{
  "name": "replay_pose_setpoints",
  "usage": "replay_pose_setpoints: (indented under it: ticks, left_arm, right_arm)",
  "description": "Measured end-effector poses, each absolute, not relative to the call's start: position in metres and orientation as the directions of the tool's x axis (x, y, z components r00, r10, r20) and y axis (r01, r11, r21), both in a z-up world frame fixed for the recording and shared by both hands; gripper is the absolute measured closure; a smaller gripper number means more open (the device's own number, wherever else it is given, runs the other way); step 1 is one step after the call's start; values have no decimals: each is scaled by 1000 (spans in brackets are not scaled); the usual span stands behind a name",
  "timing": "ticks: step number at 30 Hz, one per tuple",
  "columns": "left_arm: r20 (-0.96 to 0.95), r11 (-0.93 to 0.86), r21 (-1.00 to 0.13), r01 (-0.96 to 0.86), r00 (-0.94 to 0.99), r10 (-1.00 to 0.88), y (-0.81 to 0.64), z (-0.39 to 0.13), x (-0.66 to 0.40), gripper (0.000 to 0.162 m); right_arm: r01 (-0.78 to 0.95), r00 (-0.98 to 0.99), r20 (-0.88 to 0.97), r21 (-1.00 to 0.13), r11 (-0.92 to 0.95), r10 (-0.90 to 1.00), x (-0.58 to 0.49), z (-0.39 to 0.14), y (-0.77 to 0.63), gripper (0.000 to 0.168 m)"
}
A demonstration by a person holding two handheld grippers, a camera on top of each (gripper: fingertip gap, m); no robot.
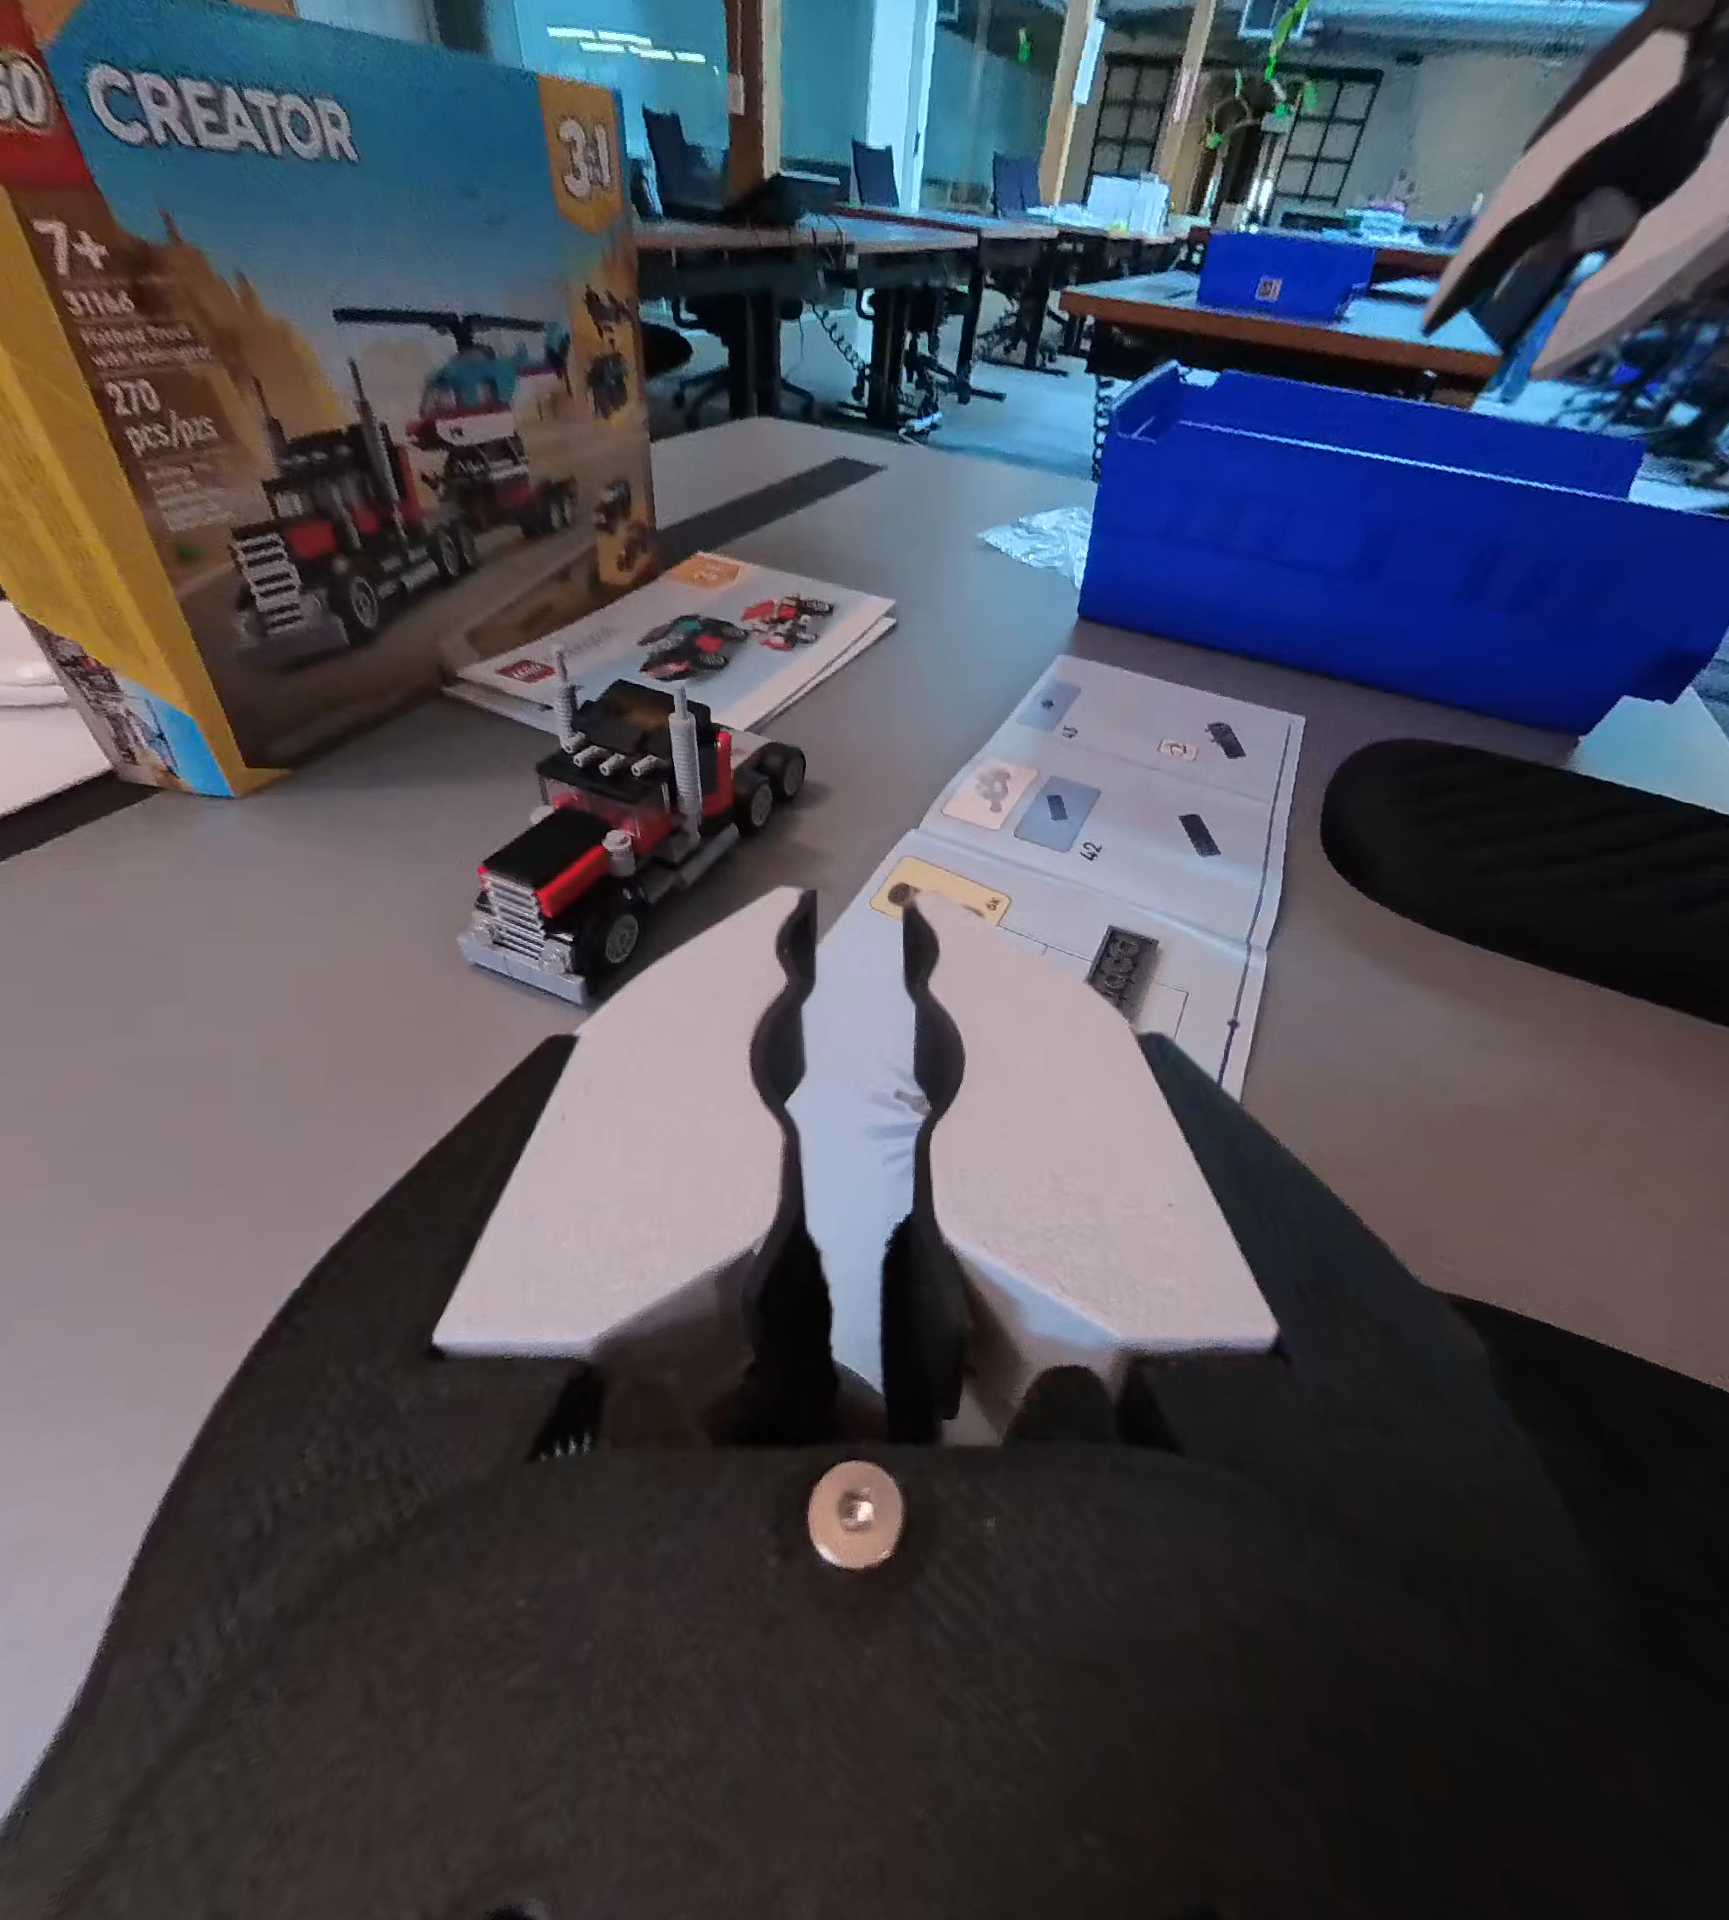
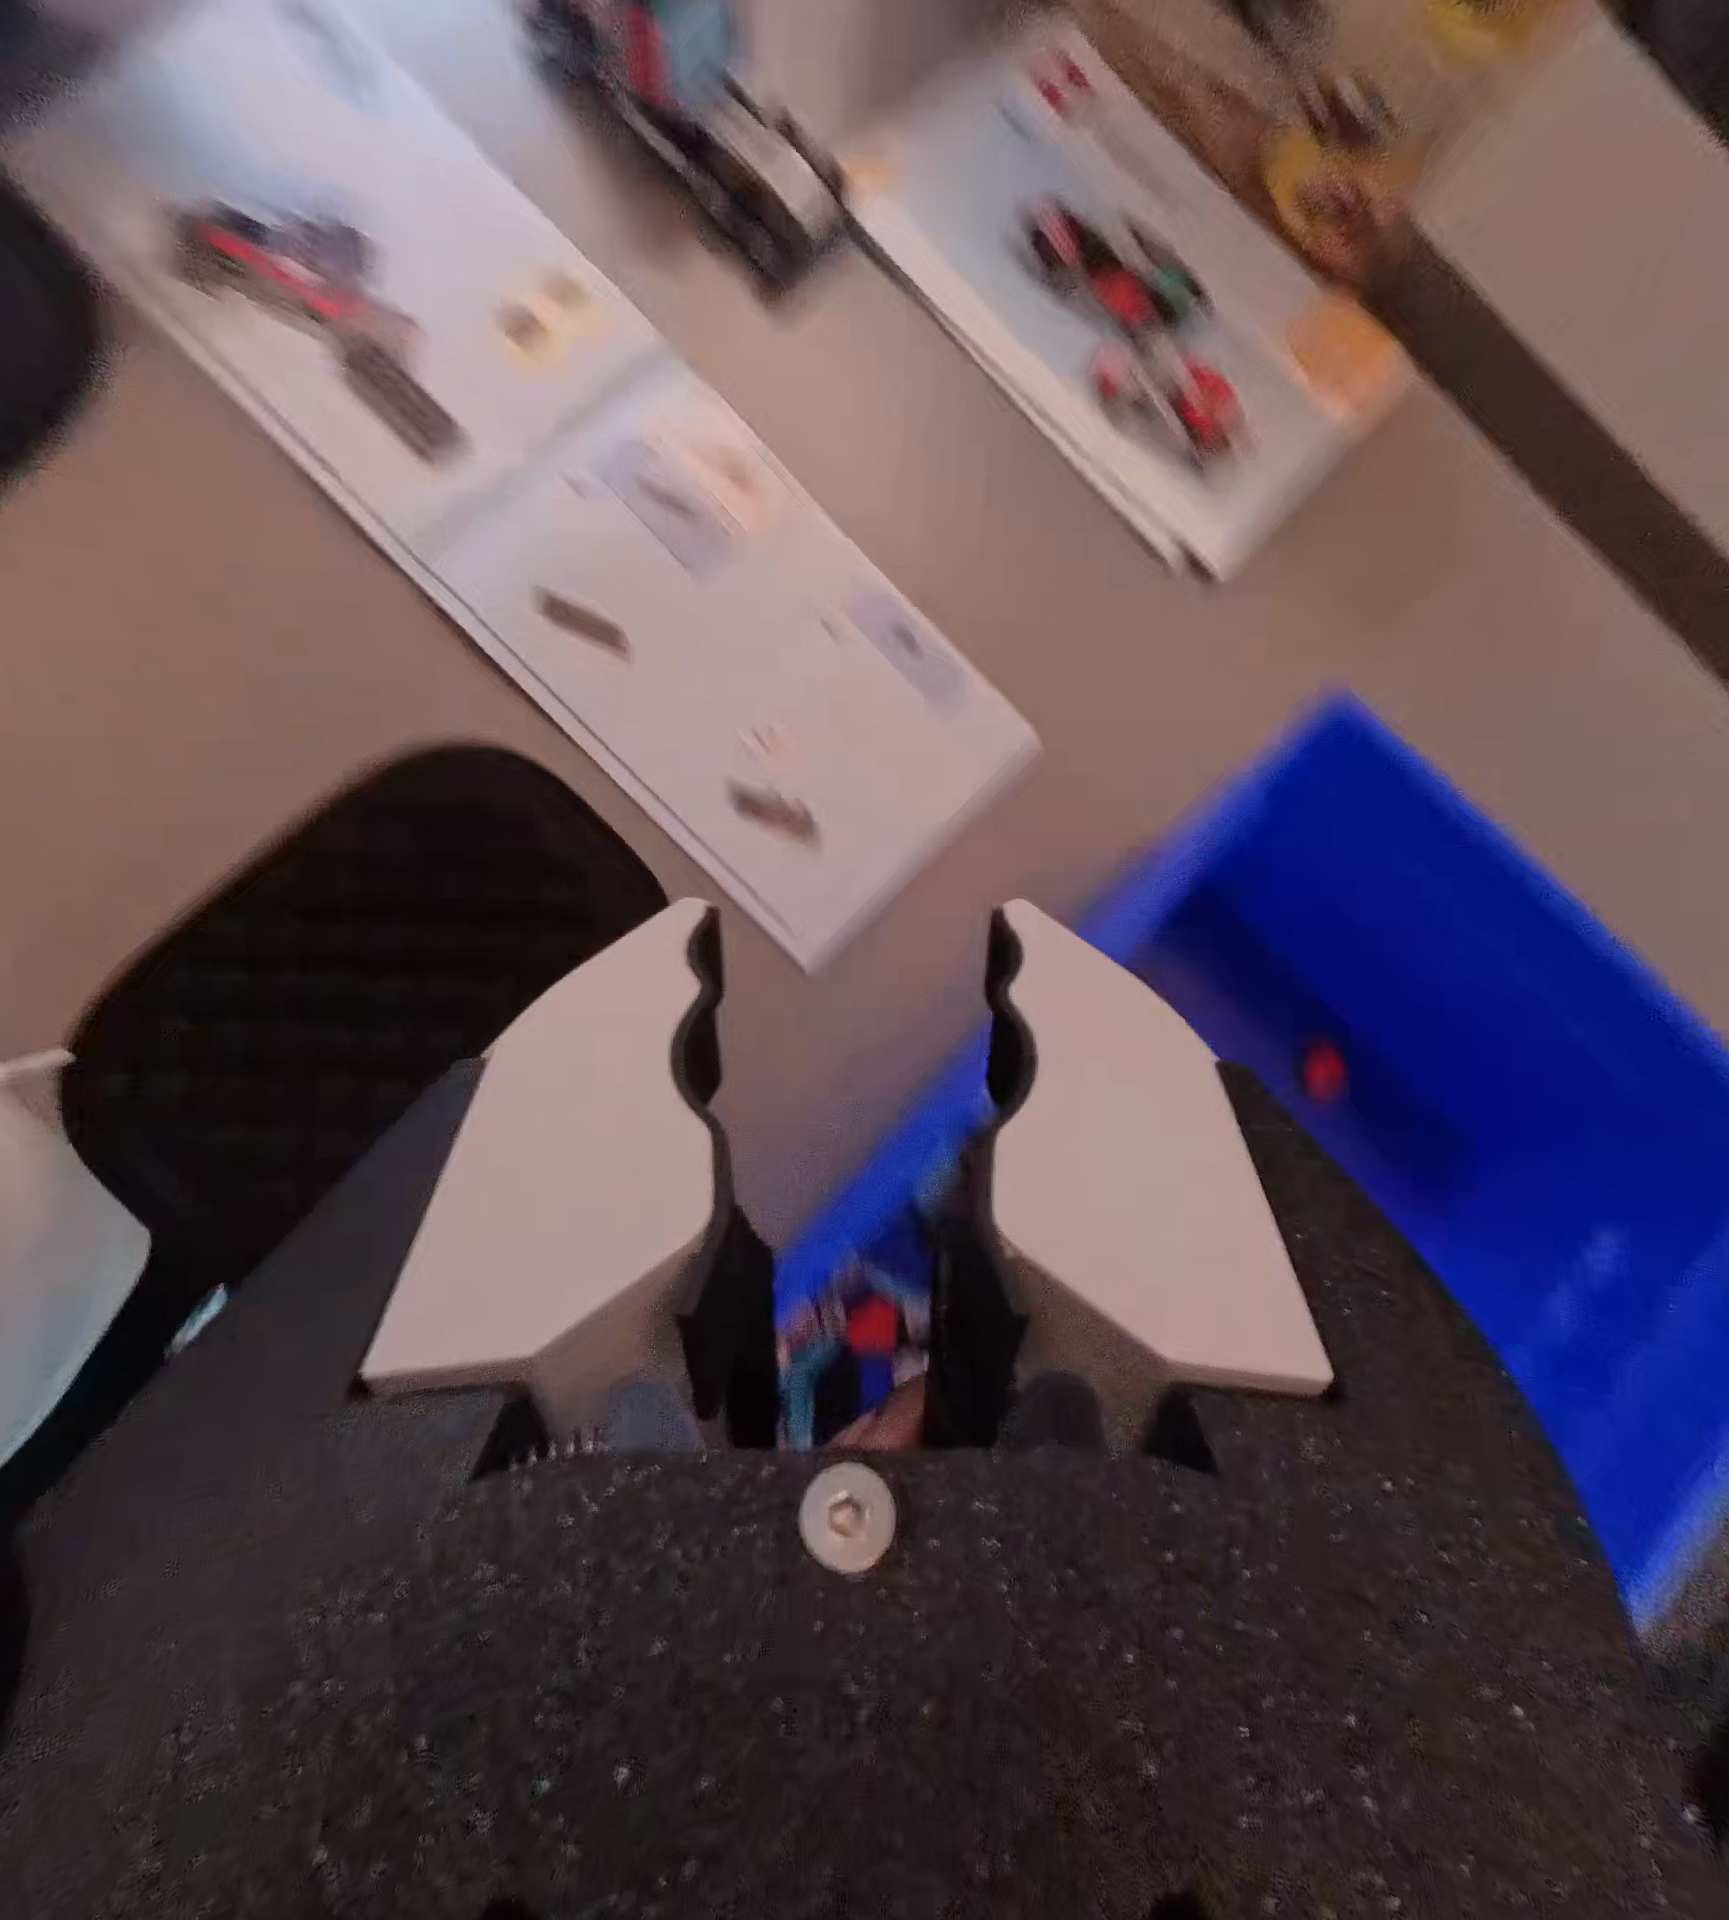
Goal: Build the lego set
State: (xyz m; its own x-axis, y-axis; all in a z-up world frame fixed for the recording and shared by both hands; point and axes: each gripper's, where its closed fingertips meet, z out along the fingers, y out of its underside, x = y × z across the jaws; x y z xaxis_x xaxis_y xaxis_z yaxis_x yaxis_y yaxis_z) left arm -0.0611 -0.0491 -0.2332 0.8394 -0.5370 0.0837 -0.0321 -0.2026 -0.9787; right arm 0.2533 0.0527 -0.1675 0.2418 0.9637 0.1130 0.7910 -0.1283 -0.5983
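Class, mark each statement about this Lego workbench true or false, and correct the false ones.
1. The toy truck stands on the grey table. True.
2. The left gripper clamps a brick. False: its fingers are slightly apart with nothing between them.
3. The open instruction booklet lies between the truck and the blue bin. True.
4. The Lego box lies flat. False: it stands upright.
5. The right gripper is shut. False: its fingers are apart, and it hangs over the bin's edge.
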Motion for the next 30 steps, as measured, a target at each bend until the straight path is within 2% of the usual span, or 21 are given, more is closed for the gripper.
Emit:
replay_pose_setpoints:
  ticks: [3, 5, 8, 10, 14, 16, 22, 24, 26, 28, 30]
  left_arm:
    - [89, -167, -986, 2, 852, -515, -48, -228, -67, 142]
    - [90, -161, -987, 7, 853, -514, -48, -227, -67, 141]
    - [67, -139, -990, -8, 846, -529, -50, -226, -66, 141]
    - [54, -114, -993, -6, 855, -516, -50, -223, -68, 141]
    - [23, -58, -998, -8, 858, -512, -54, -217, -69, 141]
    - [25, -34, -999, 9, 864, -502, -55, -213, -72, 141]
    - [44, 26, -998, 65, 872, -488, -60, -203, -78, 141]
    - [59, 28, -996, 83, 873, -484, -60, -202, -80, 141]
    - [76, 20, -995, 98, 871, -485, -59, -202, -82, 141]
    - [85, 12, -994, 104, 867, -490, -59, -203, -82, 141]
    - [93, 5, -994, 110, 864, -494, -58, -203, -82, 141]
  right_arm:
    - [815, 308, -12, -512, -270, 951, 307, -191, 48, 91]
    - [809, 274, -129, -504, -301, 953, 313, -211, 29, 89]
    - [831, 243, -157, -476, -289, 957, 312, -238, 14, 95]
    - [817, 215, -124, -521, -248, 969, 303, -241, 11, 92]
    - [741, 114, -245, -625, -247, 963, 277, -235, -11, 88]
    - [725, 50, -300, -645, -241, 953, 274, -230, -23, 92]
    - [652, 161, -112, -734, -191, 981, 334, -181, 29, 109]
    - [719, 191, -32, -676, -162, 981, 359, -182, 47, 109]
    - [819, 162, 19, -560, -124, 987, 376, -198, 52, 112]
    - [880, 93, 12, -468, -77, 996, 380, -216, 45, 118]
    - [905, 37, -23, -423, -44, 999, 377, -232, 34, 124]
